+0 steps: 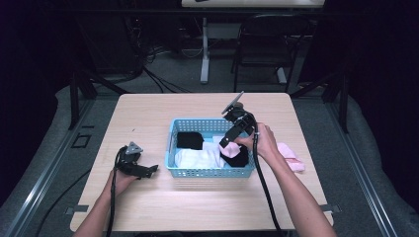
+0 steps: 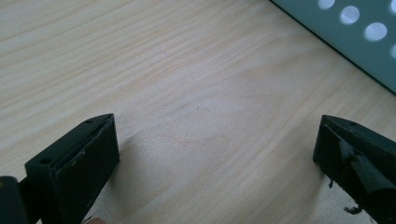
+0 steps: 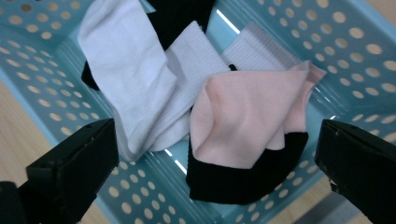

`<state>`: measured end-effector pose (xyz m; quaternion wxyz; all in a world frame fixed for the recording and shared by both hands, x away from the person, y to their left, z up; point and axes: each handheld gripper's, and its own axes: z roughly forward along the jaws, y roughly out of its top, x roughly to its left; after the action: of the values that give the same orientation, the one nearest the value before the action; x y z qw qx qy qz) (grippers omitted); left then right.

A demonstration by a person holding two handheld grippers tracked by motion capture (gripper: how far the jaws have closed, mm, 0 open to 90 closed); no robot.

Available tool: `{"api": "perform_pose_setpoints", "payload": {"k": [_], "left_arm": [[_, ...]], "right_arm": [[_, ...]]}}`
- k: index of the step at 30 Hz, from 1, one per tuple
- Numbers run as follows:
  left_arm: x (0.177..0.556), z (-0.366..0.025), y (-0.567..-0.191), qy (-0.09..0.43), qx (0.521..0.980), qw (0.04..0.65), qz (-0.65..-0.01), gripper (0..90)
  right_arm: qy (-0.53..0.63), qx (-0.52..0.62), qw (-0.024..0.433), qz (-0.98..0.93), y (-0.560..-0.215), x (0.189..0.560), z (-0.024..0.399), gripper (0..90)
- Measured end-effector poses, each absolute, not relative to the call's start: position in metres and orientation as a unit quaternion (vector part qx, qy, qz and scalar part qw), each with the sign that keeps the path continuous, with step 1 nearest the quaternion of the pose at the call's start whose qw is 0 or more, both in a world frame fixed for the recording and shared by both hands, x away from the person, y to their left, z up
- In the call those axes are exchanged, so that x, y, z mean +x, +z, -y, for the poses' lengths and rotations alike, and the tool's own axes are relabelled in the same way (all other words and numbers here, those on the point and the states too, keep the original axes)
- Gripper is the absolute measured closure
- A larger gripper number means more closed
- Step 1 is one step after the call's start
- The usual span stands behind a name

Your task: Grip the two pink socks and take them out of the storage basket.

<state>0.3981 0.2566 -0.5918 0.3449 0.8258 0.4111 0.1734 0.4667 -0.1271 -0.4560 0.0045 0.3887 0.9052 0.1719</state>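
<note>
A light blue perforated basket [image 1: 210, 173] stands mid-table and holds socks. In the right gripper view a pink sock [image 3: 247, 112] lies on a black sock [image 3: 233, 182], beside white socks [image 3: 130, 79]. My right gripper [image 1: 228, 143] hangs over the basket's right part, tilted down, and is open [image 3: 215, 128] with nothing between its fingers; the pink sock lies below them. To the left of the basket my left gripper [image 1: 150, 170] rests on the table. It is open [image 2: 217, 123], with bare wood between its jaws.
A second pink sock [image 1: 291, 157] lies on the table right of the basket, beside the right wrist. The basket's wall [image 2: 355, 42] is close ahead of the left gripper. The wooden tabletop [image 1: 148, 113] extends around the basket. A chair [image 1: 267, 39] stands beyond the far edge.
</note>
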Motion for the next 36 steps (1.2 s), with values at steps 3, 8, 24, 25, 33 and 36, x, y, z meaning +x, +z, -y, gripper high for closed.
{"api": "perform_pose_setpoints", "payload": {"k": [3,8,24,25,33,36], "left_arm": [[0.398,-0.257,-0.592,0.173,0.826,0.345,-0.411,0.2],[0.398,-0.257,-0.592,0.173,0.826,0.345,-0.411,0.2],[0.398,-0.257,-0.592,0.173,0.826,0.345,-0.411,0.2],[0.398,-0.257,-0.592,0.173,0.826,0.345,-0.411,0.2],[0.398,-0.257,-0.592,0.172,0.826,0.345,-0.411,0.2],[0.398,-0.257,-0.592,0.172,0.826,0.345,-0.412,0.2]], "right_arm": [[0.159,0.386,0.002,-0.909,-0.468,0.472,0.122,0.0],[0.144,0.397,-0.013,-0.906,-0.481,0.482,0.120,1.3],[0.112,0.429,-0.018,-0.896,-0.518,0.496,0.121,25.8],[0.107,0.432,-0.017,-0.895,-0.518,0.497,0.121,26.9],[0.102,0.441,-0.002,-0.892,-0.522,0.502,0.124,64.8],[0.094,0.442,0.005,-0.892,-0.522,0.502,0.123,78.9]]}}
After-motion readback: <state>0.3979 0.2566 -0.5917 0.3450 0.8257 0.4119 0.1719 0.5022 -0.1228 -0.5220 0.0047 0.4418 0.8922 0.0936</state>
